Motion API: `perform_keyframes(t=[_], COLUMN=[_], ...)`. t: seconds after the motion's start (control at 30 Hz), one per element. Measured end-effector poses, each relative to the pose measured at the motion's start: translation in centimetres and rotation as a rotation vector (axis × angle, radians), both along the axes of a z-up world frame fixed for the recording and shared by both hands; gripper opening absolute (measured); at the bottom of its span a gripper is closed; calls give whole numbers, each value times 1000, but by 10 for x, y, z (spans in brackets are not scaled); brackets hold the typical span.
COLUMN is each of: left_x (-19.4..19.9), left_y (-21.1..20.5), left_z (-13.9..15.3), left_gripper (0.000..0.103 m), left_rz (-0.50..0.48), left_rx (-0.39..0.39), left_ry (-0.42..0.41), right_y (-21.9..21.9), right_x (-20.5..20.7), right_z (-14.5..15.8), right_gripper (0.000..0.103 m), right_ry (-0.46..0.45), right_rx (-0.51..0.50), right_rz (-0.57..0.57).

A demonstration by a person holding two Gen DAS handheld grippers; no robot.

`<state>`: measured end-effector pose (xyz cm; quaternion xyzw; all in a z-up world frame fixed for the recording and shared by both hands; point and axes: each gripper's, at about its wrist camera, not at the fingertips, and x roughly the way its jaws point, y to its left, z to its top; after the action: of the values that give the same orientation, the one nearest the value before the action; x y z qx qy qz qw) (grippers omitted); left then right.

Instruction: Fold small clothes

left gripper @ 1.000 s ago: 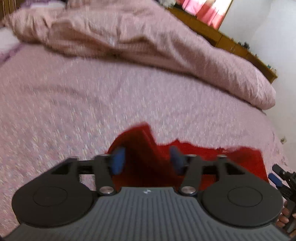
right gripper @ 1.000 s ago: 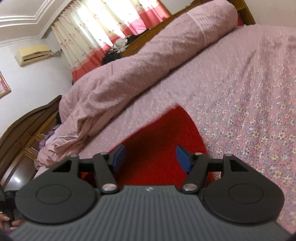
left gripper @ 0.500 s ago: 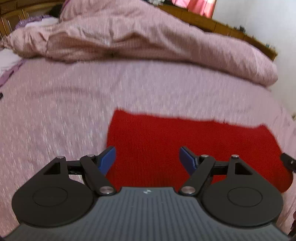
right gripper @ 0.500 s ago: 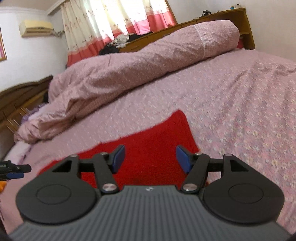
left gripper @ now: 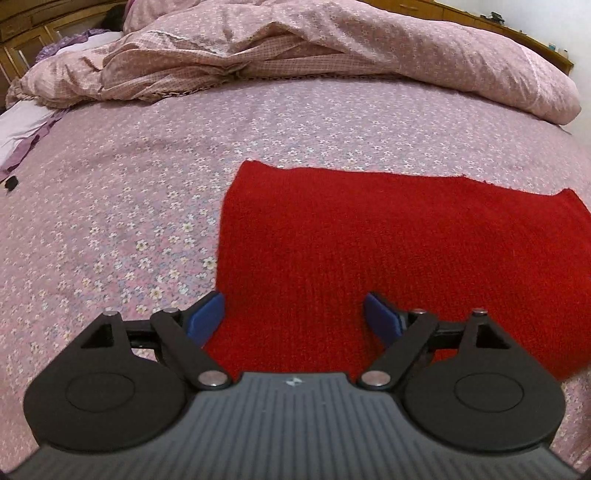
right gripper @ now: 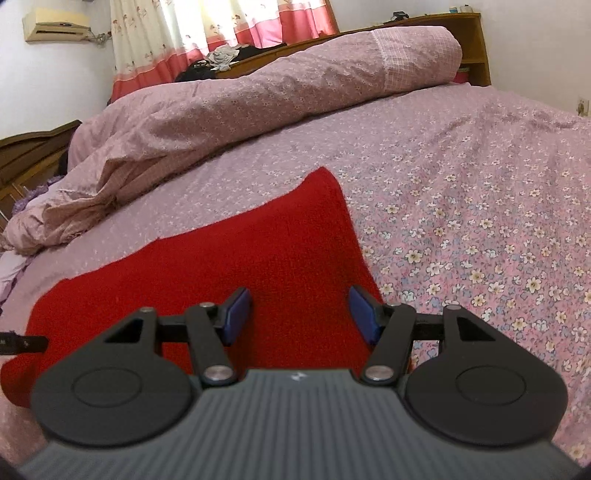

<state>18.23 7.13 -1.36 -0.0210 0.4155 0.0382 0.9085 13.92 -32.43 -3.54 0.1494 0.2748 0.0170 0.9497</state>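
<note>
A red knitted cloth (left gripper: 388, 236) lies flat as a wide rectangle on the pink flowered bedsheet (left gripper: 129, 184). My left gripper (left gripper: 293, 314) is open and empty, over the cloth's near left part. The cloth also shows in the right wrist view (right gripper: 229, 258), with its far right corner pointing away. My right gripper (right gripper: 300, 314) is open and empty, over the cloth's near right part. The tip of the left gripper (right gripper: 22, 342) shows at the left edge of the right wrist view.
A rumpled pink duvet (left gripper: 332, 48) lies along the far side of the bed, also seen in the right wrist view (right gripper: 258, 96). A wooden headboard shelf (right gripper: 472, 48) and curtains (right gripper: 221, 26) stand behind. Purple fabric (left gripper: 22, 136) lies at the far left.
One second ago the left gripper held a raised fold of the red cloth. The cloth now lies flat, both grippers are open, and both have drawn back and levelled.
</note>
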Motion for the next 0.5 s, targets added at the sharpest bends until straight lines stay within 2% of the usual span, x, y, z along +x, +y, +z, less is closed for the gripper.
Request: perform_keyframes(t=[0.23,0.37,0.5], left_x=[-26,-39,-49], left_y=[1,0,-1], left_z=[12,17,21], left_gripper=[90,91,92], left_rz=[30,37,40], left_rx=[23,11,3], left_ry=[1,2,6], right_y=[-6,-7,-8], right_x=[-21,-38,-53], right_z=[16,24,27], right_gripper=[62,68,70], right_ry=[-14,-22,-4], right_rx=[78,110,133], right_rz=[-49,-65,-99])
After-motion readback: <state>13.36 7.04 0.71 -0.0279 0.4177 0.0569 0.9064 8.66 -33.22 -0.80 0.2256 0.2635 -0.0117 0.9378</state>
